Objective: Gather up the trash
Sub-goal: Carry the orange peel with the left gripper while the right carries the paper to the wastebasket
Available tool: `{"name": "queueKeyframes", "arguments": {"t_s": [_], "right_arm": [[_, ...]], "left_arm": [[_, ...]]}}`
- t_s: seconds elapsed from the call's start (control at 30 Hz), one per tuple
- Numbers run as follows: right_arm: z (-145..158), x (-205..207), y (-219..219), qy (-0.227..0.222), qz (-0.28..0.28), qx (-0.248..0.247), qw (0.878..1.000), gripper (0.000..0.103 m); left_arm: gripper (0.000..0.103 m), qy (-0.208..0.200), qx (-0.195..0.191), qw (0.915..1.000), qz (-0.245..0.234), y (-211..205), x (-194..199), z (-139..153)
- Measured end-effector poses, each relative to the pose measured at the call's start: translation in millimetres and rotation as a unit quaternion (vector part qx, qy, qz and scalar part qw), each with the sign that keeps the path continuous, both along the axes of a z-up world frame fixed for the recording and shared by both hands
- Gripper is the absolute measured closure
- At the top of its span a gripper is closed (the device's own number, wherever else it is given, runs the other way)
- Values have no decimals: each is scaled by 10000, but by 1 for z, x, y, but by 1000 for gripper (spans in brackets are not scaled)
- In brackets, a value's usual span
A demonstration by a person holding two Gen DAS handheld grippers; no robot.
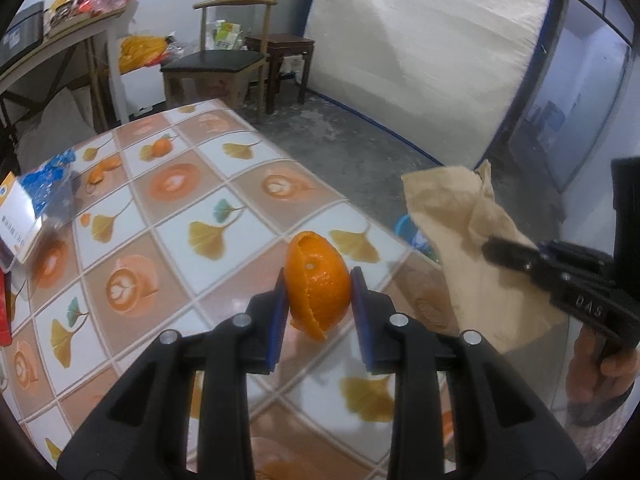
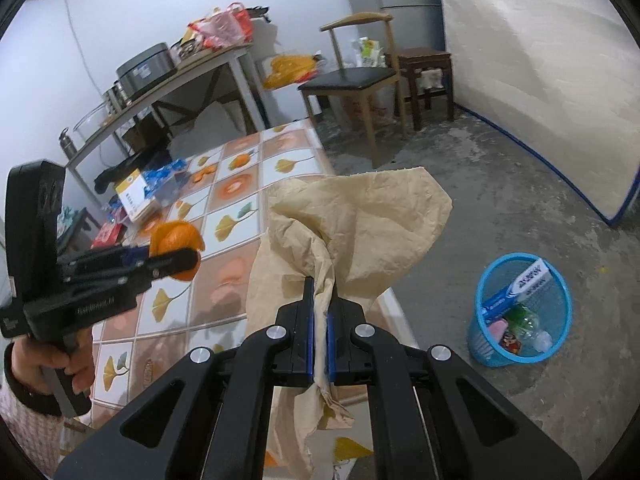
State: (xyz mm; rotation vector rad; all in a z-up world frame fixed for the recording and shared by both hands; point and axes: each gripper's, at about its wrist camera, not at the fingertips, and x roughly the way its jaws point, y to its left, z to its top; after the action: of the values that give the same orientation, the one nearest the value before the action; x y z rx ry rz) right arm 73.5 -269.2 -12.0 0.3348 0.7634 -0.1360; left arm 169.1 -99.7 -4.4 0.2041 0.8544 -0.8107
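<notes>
the left hand-held gripper (image 1: 319,280) clamps the orange peel (image 1: 318,285) above the tabletop (image 1: 160,216). the right hand-held gripper (image 2: 320,312) pinches the crumpled brown paper (image 2: 356,220). only the right wrist view shows the whole blue bin (image 2: 520,308) on the floor.

Each matte black plastic left gripper (image 1: 319,288) and matte black plastic right gripper (image 2: 320,312) is built the same way: two broad, angular arms with long cut-out slots, linked by round silver rivets, two on each side. The slim black fingers carry flat blue pads (image 1: 280,320) along their inner faces. Seen from the side, the right tool's body bears raised letters reading "DAS", small dark screws and a blue inset near the fingers. A tall black boxy housing rises above the pistol-style handle. The left hand (image 2: 60,364) emerges from a pale pink-patterned sleeve (image 2: 24,428) with a dark cuff.
</notes>
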Motion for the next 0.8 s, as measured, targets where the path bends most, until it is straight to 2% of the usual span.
{"name": "queueKeyframes", "arguments": {"t_s": [0.27,0.53,0.6,0.8], "right_arm": [[4,-28,-48,-109,-550,-20,9984,98],[-2,-57,-105,-99,-1182,-51,9929,98],[-7,-63,-121,-34,-1355,-76,9907,98],[-35,-71,-181,321,-1838,-48,9824,98]], "left_arm": [[75,-335,255,9983,-395,-48,-20,5],[75,-423,424,9936,-958,-116,-33,5],[75,-317,450,9919,-1145,-136,-34,2],[75,373,674,9839,-1611,-211,-19,-19]]}}
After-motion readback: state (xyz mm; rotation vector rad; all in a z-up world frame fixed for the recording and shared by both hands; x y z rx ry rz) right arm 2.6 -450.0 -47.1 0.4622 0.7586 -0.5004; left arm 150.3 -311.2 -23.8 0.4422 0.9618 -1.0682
